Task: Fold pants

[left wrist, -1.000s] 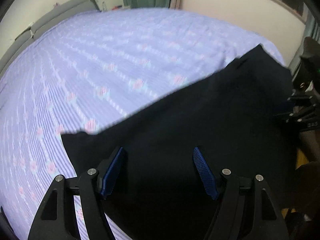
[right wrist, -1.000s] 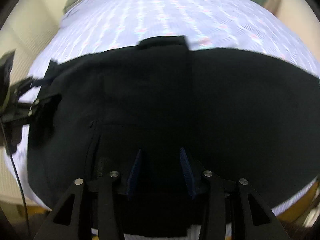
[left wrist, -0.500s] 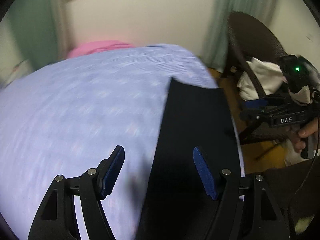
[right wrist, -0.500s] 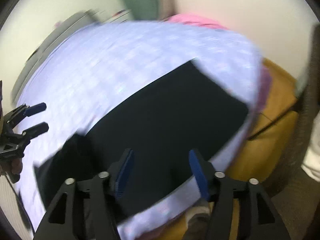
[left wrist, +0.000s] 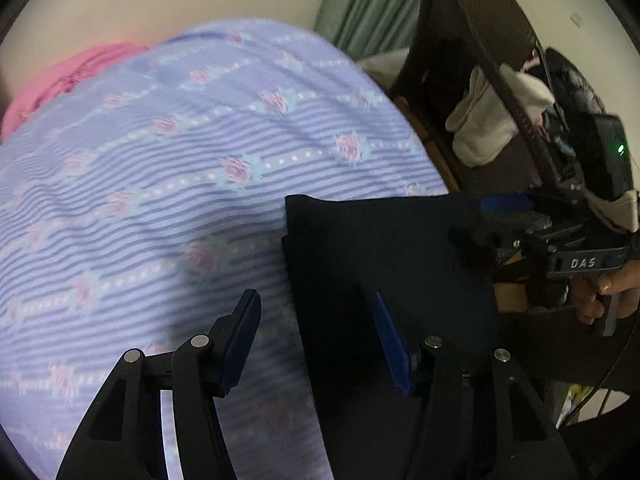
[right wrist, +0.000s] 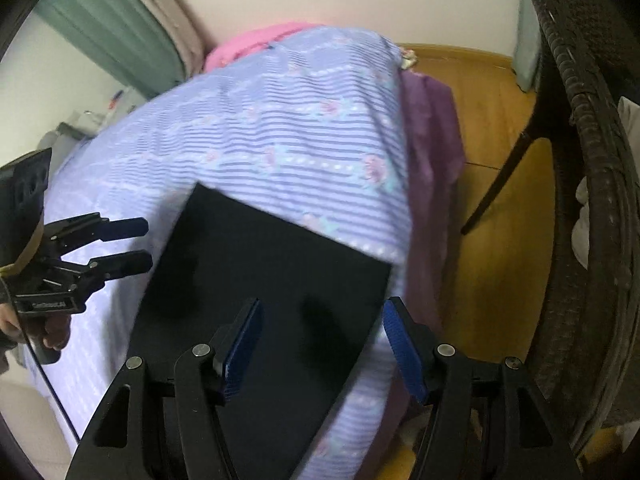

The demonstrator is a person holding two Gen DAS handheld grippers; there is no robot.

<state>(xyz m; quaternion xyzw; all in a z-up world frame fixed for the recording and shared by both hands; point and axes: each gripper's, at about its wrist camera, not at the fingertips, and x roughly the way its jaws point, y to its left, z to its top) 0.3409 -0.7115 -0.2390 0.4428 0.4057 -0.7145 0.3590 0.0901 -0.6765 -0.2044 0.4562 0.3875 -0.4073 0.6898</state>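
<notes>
Black pants (right wrist: 256, 280), lying as a flat strip on the striped floral bedsheet (left wrist: 200, 152), end in a hem at 12 o'clock beside the bed's corner. Your left gripper (left wrist: 320, 344), jaws closing, straddles the strip's long edge without pinching it; your right gripper (right wrist: 320, 344) hovers part-open and empty over the hem end. Judged step: taking the hem for a lengthwise fold; next, pinch both corners together. Legible: "DAS" on the right gripper's body.

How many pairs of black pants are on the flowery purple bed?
1. The dark, flat-lying black pants lie near the corner of the purple striped flowery bedsheet, under both grippers. Nothing else black lies on the visible part of the bed; the rest is out of view.
</notes>
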